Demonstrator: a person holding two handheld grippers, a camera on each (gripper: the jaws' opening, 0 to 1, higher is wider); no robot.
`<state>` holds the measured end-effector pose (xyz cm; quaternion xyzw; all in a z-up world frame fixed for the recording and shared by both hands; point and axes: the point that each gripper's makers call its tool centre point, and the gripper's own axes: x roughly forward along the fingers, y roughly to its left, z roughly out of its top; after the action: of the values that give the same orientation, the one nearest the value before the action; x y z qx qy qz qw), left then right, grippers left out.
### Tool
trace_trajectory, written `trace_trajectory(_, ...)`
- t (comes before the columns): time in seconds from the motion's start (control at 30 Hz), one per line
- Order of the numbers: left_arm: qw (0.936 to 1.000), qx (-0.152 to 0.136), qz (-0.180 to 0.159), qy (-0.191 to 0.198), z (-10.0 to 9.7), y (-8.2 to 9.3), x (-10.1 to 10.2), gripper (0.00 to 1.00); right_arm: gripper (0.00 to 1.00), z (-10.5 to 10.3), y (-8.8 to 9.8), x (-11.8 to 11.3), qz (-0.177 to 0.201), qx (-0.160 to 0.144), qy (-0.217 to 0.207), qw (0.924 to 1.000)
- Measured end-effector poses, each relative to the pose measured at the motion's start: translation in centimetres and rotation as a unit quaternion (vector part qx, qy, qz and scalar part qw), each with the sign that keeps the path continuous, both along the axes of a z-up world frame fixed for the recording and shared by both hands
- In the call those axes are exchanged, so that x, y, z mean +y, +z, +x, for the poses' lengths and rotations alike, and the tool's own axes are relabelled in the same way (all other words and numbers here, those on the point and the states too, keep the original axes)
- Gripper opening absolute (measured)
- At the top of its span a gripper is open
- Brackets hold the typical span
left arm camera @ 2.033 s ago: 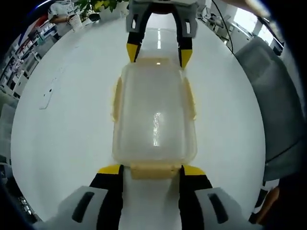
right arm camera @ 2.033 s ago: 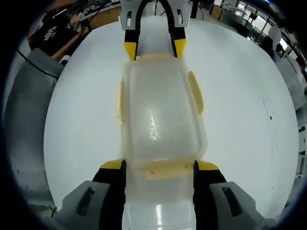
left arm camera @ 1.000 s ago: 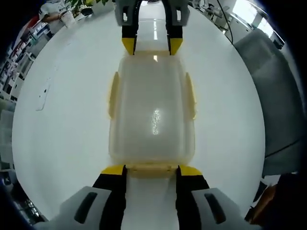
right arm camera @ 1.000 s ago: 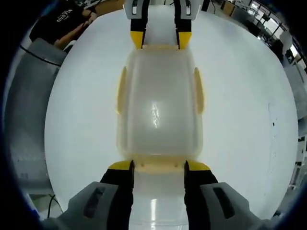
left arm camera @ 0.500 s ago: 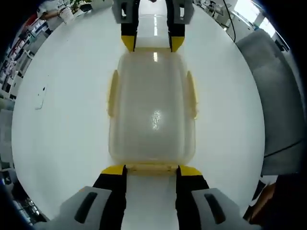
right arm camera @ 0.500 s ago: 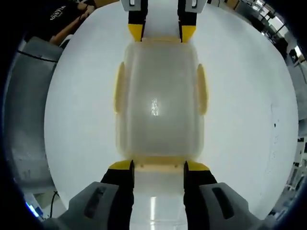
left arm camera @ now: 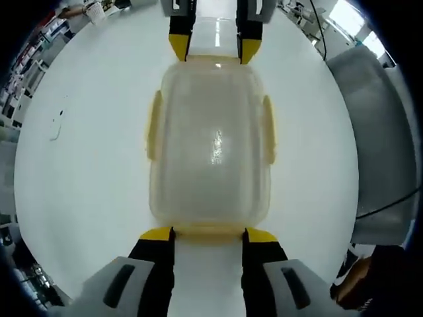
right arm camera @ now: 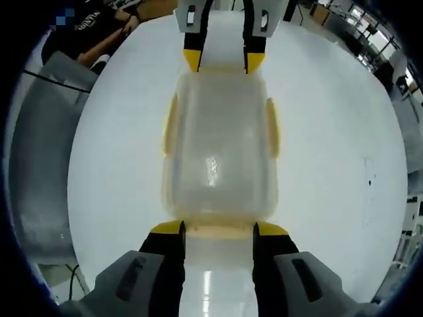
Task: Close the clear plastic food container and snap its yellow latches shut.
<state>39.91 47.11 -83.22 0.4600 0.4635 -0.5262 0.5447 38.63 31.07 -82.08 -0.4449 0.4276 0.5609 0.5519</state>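
Your clear container point(left arm camera: 210, 142) sits lid-on in the middle of the white table point(left arm camera: 86, 172), with a gripper at each short end. In the left gripper view, your left gripper point(left arm camera: 208, 236) has its yellow-tipped jaws set apart at the near end, one tip on either side of the yellow end latch point(left arm camera: 209, 230); they look to touch or nearly touch the rim, but you cannot tell a firm grip from this angle. The right gripper point(left arm camera: 213, 47) enters from the top of that view, jaws likewise spread at the far end.

The right gripper view gives the reverse: your right gripper point(right arm camera: 218, 229) parted at its own near latch point(right arm camera: 219, 231), the left gripper point(right arm camera: 223, 61) at the far end. Both long-side latches point(right arm camera: 271, 127) lie flat against the walls.

Differences between views — the left gripper view carries a grey chair back point(left arm camera: 377, 132) at the right and a small dark mark point(left arm camera: 58, 125) on the tabletop; the right gripper view shows a person in a dark shirt point(right arm camera: 86, 30) with white lettering, too small to read.
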Motion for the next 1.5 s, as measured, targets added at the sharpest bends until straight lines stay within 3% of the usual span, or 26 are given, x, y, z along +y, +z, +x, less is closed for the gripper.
trace_trajectory(0.3,0.9997,-0.010,0.004,0.021,-1.5,3.3,-0.3,0.33,0.36,-0.9,2.5,-0.3,0.016,-0.013,0.020,0.9996)
trace_trajectory(0.63,0.9996,-0.013,0.004,0.026,-2.5,4.8,-2.3,0.33,0.36,-2.0,3.9,-2.3,0.023,-0.016,0.024,0.9993)
trace_trajectory(0.73,0.9995,-0.015,0.002,0.027,-2.5,4.9,-3.2,0.33,0.36,-1.5,4.0,-3.0,0.023,-0.022,0.023,0.9992)
trace_trajectory(1.17,0.9998,-0.016,-0.008,0.012,-1.9,5.6,-9.2,0.33,0.36,-1.5,4.6,-9.0,0.022,-0.025,0.006,0.9994)
trace_trajectory(1.5,0.9998,-0.009,-0.017,0.004,-1.6,5.0,-14.0,0.33,0.36,-1.0,4.1,-13.8,0.014,-0.022,-0.004,0.9997)
